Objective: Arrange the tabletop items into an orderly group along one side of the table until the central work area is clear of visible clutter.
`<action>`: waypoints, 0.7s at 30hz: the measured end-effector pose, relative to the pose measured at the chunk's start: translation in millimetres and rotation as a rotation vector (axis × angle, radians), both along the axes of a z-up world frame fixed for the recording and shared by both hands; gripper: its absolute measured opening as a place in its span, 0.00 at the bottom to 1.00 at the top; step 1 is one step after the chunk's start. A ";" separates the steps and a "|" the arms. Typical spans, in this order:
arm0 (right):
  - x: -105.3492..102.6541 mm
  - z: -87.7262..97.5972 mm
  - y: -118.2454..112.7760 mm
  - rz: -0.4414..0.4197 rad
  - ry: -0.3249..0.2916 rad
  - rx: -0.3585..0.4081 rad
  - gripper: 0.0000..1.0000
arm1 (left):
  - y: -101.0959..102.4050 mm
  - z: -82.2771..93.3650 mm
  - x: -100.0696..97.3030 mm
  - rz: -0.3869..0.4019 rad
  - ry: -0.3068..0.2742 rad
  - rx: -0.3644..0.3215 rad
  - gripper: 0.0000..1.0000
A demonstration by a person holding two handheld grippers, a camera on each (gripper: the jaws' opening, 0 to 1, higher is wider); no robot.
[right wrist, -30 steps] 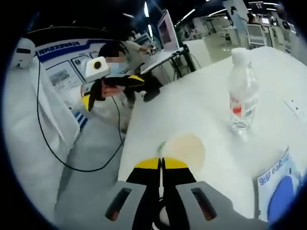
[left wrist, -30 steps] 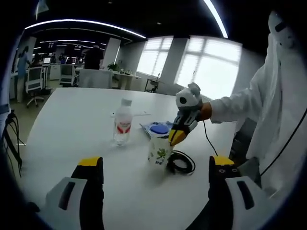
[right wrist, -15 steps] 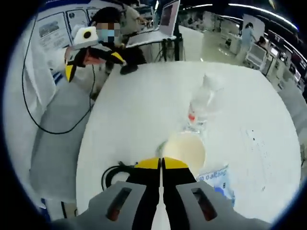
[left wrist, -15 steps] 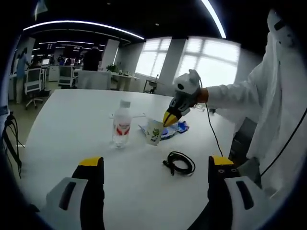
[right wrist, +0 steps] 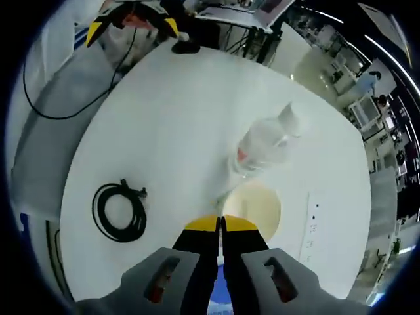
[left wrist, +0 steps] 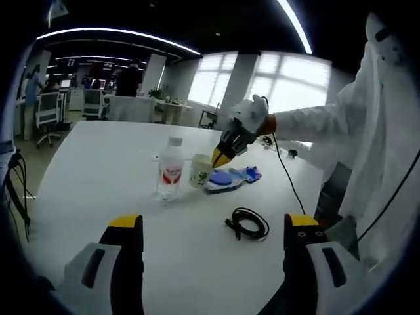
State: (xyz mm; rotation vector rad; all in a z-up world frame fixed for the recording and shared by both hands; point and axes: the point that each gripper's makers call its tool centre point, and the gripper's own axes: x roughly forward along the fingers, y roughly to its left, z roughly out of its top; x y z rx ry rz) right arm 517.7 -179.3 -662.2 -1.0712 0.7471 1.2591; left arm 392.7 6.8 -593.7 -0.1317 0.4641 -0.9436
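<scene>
The white paper cup with a green printed pattern (left wrist: 200,171) is standing upright on the round white worktop (left wrist: 98,170), just beside the clear plastic water bottle with a white cap and red label (left wrist: 169,169). Seen from above in the right gripper view, the cup (right wrist: 254,205) is showing a pale cream inside and is sitting close against the bottle's base (right wrist: 262,146). The right gripper (right wrist: 220,224) is pinching the cup's near rim, its yellow-tipped jaws pressed together with the rim between them. In the left gripper view that same gripper (left wrist: 218,157) is reaching in from a white-sleeved arm, its yellow tips meeting the cup's top edge on the side away from the bottle.

On the far side of the cup from the bottle, a blue and white flat packet (left wrist: 230,177) is lying on the worktop, touching or nearly touching the cup. Nearer the camera than the cup, and well apart from it, a coiled black cable (left wrist: 247,224) is lying loose; in the right gripper view the coil (right wrist: 119,210) is resting to the left of the cup.

The left gripper (left wrist: 213,230) is hovering over the worktop's near edge, well apart from the cup, its yellow-tipped jaws spread wide with nothing between them.
</scene>
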 end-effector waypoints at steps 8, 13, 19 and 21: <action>11.6 -15.2 1.6 0.057 -0.068 -0.054 0.00 | -1.1 -3.5 1.2 0.005 0.007 -0.003 0.90; 12.9 -27.3 0.4 0.079 -0.067 -0.082 0.00 | -0.5 -5.0 2.5 0.009 0.010 -0.002 0.90; 17.2 -33.6 1.6 0.073 -0.055 -0.072 0.00 | -0.6 -6.7 4.0 0.012 0.015 -0.004 0.90; 16.4 -34.6 2.8 0.075 -0.048 -0.065 0.00 | -0.8 -7.3 4.3 0.013 0.017 -0.002 0.89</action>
